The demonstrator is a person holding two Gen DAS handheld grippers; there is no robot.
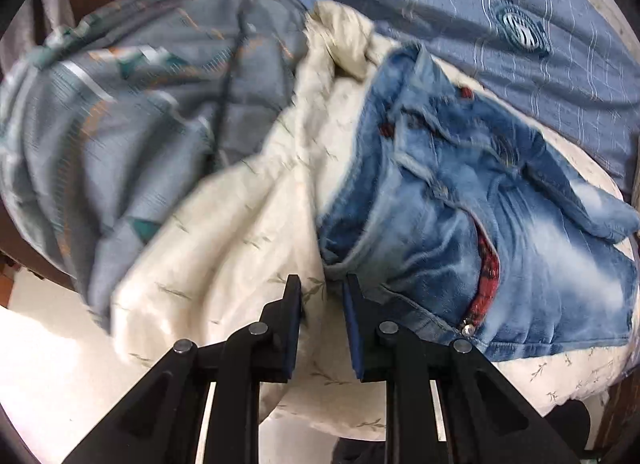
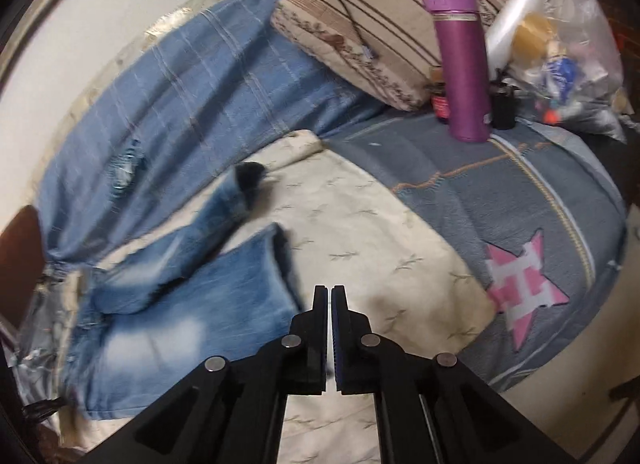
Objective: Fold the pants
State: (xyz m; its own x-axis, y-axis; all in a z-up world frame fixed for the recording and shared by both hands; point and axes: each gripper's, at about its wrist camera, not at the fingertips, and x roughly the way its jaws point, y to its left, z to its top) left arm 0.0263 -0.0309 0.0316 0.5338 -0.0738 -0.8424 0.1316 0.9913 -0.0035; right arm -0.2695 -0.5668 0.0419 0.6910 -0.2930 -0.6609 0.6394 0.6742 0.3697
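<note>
Light-washed blue jeans (image 1: 480, 203) lie on a cream sheet (image 1: 240, 223), waist end toward me, with red plaid lining and a metal button showing. My left gripper (image 1: 322, 288) hovers at the waist's left edge, open by a narrow gap with only sheet showing between its fingers. In the right wrist view the two legs of the jeans (image 2: 192, 304) spread out at the left, the upper leg partly lying over the lower one. My right gripper (image 2: 330, 292) is shut and empty, just right of the nearer leg's hem, over the cream sheet (image 2: 360, 244).
A blue checked cloth (image 2: 180, 103) lies beyond the jeans and a grey-blue quilt (image 2: 500, 191) with a pink star patch to the right. At the back stand a purple flask (image 2: 464, 63), small jars (image 2: 440, 101), a striped pillow (image 2: 360, 23) and a plastic bag (image 2: 560, 43).
</note>
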